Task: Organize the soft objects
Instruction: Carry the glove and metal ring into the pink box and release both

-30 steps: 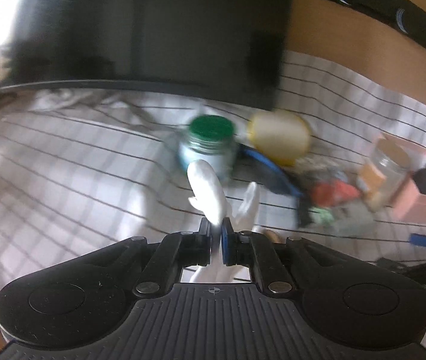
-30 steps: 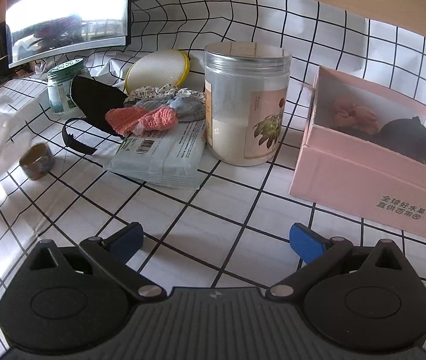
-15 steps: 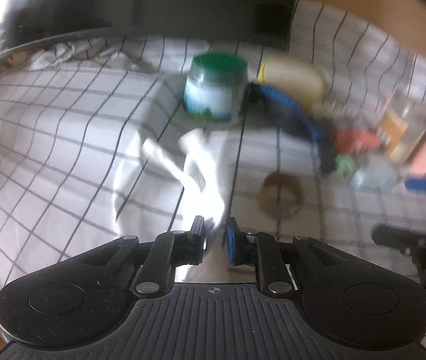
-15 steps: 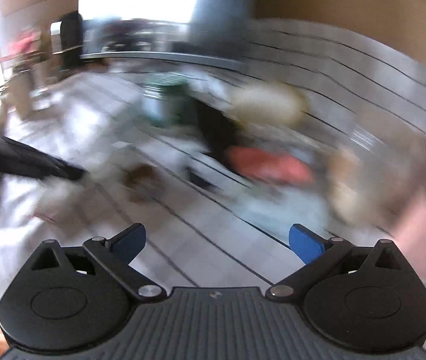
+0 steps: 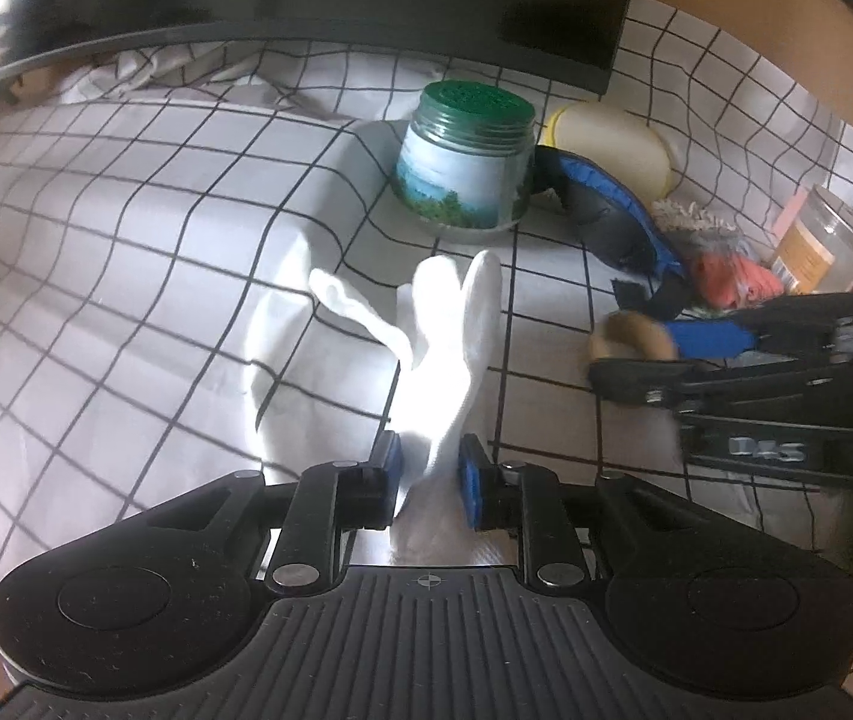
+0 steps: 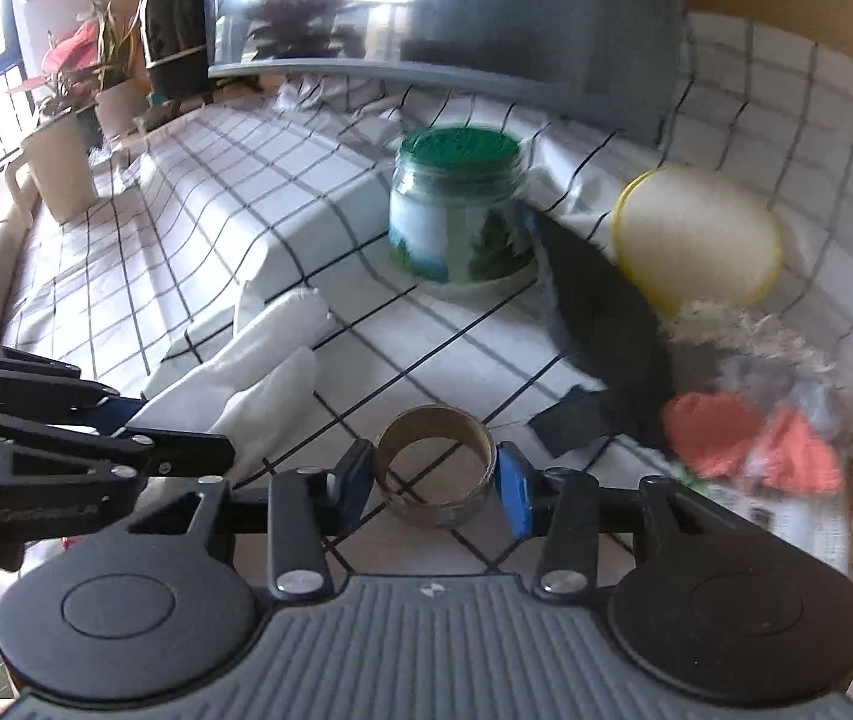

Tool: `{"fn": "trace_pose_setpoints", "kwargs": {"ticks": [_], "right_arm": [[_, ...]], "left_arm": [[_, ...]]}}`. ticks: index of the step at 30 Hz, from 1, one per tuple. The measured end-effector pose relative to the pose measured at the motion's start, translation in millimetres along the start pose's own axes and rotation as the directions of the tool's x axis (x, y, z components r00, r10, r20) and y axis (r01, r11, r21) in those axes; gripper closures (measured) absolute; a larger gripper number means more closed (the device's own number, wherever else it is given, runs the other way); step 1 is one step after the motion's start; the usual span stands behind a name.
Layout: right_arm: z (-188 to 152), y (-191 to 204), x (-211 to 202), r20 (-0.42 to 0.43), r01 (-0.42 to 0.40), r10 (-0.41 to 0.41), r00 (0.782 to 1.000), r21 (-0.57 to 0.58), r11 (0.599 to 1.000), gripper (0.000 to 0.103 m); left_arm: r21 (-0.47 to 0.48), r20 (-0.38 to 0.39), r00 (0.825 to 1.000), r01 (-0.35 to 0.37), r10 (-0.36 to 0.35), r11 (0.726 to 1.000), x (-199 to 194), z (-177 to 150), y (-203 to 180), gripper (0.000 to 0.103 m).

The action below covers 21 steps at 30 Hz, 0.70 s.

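The task looks barely begun. The white glove lies flat on the checked cloth of the counter, in front of the green-lidded jar. Its cuff end sits between the fingers of the left gripper, which are narrow and opening; a sliver of gap shows beside each pad, so the glove seems let go rather than held.

The right gripper has its fingers closing around the cardboard ring, a tape roll by the look of it. The ring rests on the cloth between the pads, which are at or just beside its sides; I cannot tell whether they press yet.

Most soft things remain unsorted in a loose heap to the right: the dark eye mask, the orange knit piece, a grey fluffy item, and the round yellow-rimmed pad. No gathering place shows in either view, so where they belong I cannot say.
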State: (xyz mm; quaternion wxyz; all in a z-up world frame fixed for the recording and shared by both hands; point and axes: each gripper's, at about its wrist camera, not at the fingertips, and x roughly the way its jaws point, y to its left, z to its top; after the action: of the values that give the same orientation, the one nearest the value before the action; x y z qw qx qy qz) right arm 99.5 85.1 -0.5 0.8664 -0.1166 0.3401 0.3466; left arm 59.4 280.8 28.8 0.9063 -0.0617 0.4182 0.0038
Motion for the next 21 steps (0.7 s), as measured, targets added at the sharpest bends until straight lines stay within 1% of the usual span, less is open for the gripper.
{"fn": "trace_pose_setpoints", "kwargs": {"ticks": [3,5,7,9,10,12,14,17,20,21], "right_arm": [[-2.7,-2.9,-24.9,0.024,0.017,-0.017,1.000,0.020,1.000,0.059],[-6.1,-6.0,-39.7,0.033,0.036,-0.037,0.999,0.027,0.999,0.059],[-11.1,-9.2,-53.5,0.040,0.061,-0.062,0.997,0.028,0.998,0.059],[-18.1,-13.8,-66.5,0.043,0.082,-0.084,0.996,0.037,0.996,0.059],[-22.0,-17.0,-72.8,0.043,0.092,-0.094,0.995,0.046,0.995,0.059],[-30.1,-24.3,-84.4,0.041,0.115,-0.118,0.992,0.072,0.991,0.059],[-38.2,-32.0,-94.8,0.040,0.146,-0.150,0.988,0.095,0.985,0.059],[-50.6,-43.2,-112.2,0.038,0.195,-0.201,0.979,0.121,0.973,0.059],[-64.3,-55.1,-130.6,0.034,0.243,-0.251,0.968,0.148,0.959,0.059],[-69.2,-59.6,-138.4,0.031,0.261,-0.269,0.963,0.160,0.952,0.059]], "left_arm": [[0.024,-0.016,1.000,-0.022,0.023,0.999,6.2,7.1,-4.9,0.075],[0.026,-0.032,0.999,-0.024,0.025,0.999,9.0,11.9,-7.4,0.075],[0.022,-0.032,0.999,-0.024,0.025,0.999,11.0,13.2,-7.8,0.075],[0.042,-0.021,0.999,-0.029,0.030,0.999,12.2,12.3,-10.4,0.076],[0.053,-0.013,0.999,-0.032,0.033,0.998,12.4,11.5,-11.7,0.077],[0.059,-0.003,1.000,-0.018,0.018,0.998,12.1,9.6,-12.3,0.086],[0.063,-0.001,1.000,-0.007,0.007,0.998,11.0,8.8,-13.1,0.090],[0.099,-0.007,0.999,0.032,-0.032,0.995,5.7,5.1,-22.6,0.091],[0.154,-0.032,0.994,0.109,-0.105,0.982,0.0,0.2,-40.6,0.092],[0.169,-0.053,0.988,0.155,-0.148,0.973,-2.0,-2.1,-50.3,0.092]]}}
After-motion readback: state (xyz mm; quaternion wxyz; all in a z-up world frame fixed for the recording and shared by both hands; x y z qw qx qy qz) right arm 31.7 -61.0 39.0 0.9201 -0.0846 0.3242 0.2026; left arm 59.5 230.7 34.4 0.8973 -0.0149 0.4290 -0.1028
